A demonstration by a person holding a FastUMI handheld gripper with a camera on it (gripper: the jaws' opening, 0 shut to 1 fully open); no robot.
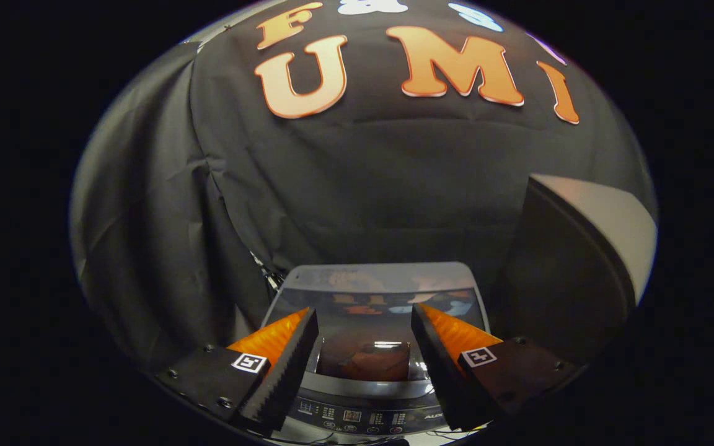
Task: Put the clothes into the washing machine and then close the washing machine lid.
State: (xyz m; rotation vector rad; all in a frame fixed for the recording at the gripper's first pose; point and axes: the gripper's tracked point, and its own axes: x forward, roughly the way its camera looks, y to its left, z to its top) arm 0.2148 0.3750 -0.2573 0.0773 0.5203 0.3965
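A top-loading washing machine (382, 275) stands below me against the booth's black cloth wall. Its grey-framed glass lid (388, 297) lies flat on the top and mirrors the wall. Through the glass nearer the control panel (357, 418), a reddish-brown bundle of clothes (366, 365) shows inside the tub. My gripper (364, 310) hangs above the lid, open, with nothing between its fingers. The clothes and the front part of the lid lie in the gap between the two fingers.
To the right of the machine rises a large dark object with a pale edge (586, 248), close to the right finger. Folds of the black cloth wall (165, 248) hang on the left and behind the machine.
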